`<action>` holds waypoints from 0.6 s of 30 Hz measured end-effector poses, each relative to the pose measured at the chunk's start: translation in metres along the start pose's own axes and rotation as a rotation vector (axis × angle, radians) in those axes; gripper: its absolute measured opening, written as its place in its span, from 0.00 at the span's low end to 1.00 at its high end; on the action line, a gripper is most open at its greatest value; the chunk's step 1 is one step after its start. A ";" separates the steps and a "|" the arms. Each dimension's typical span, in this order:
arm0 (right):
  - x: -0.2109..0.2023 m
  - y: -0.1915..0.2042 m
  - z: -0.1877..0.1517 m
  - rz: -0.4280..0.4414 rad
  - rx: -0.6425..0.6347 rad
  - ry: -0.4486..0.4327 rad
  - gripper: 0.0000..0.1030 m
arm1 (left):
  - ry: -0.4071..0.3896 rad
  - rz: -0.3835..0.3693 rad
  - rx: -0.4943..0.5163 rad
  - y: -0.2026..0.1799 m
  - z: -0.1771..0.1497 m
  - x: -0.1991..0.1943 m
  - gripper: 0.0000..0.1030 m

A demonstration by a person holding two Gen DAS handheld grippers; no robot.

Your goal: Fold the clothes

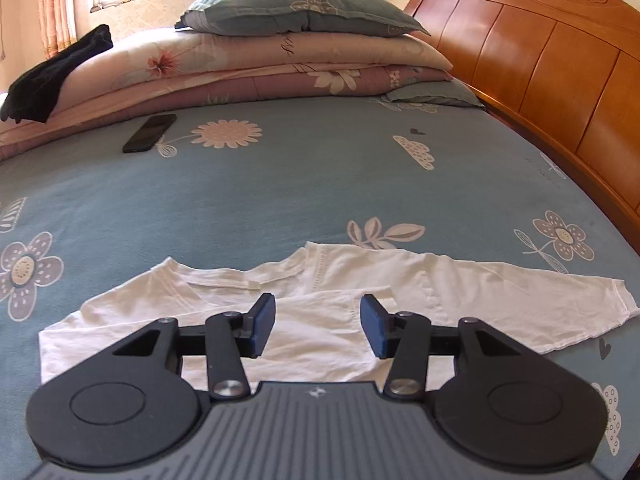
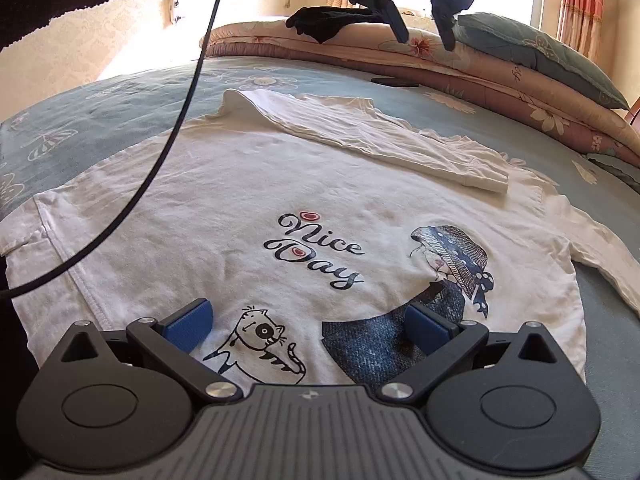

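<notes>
A white long-sleeved shirt [image 2: 240,184] lies flat on the blue flowered bedsheet [image 2: 100,96], print side up with "Nice Day", a cat and a girl in a hat. One sleeve [image 2: 380,136] is folded across the chest; the other sleeve [image 1: 520,296] stretches out to the side. My left gripper [image 1: 319,326] is open above the shirt with nothing between its blue pads. In the right wrist view it hangs high over the far side [image 2: 426,38]. My right gripper [image 2: 308,322] stands wide open low over the printed hem area, its pads empty.
A black phone [image 1: 150,133] lies on the sheet. Folded quilts [image 1: 240,68] with a pillow [image 1: 304,8] and a black garment [image 1: 48,76] are stacked at the bed's far side. A wooden headboard [image 1: 540,60] runs along the right. A black cable [image 2: 168,148] hangs over the shirt.
</notes>
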State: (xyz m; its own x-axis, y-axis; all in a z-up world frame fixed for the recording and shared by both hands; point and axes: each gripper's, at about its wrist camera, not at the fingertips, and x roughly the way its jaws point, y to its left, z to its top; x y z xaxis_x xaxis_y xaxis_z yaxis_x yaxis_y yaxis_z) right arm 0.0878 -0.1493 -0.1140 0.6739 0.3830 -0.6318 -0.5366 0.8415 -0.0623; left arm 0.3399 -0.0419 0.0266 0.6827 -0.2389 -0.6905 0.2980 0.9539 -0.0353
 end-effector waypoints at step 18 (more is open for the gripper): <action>0.000 -0.006 -0.002 0.046 -0.010 -0.017 1.00 | 0.000 0.343 -0.030 0.149 -0.153 -0.022 0.76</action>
State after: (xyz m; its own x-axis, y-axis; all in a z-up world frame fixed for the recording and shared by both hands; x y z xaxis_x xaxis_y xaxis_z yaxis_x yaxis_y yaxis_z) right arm 0.0899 -0.1553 -0.1148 0.6569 0.4276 -0.6210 -0.5724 0.8189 -0.0416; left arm 0.2673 0.1330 -0.0745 0.7399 0.0965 -0.6657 0.0312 0.9837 0.1773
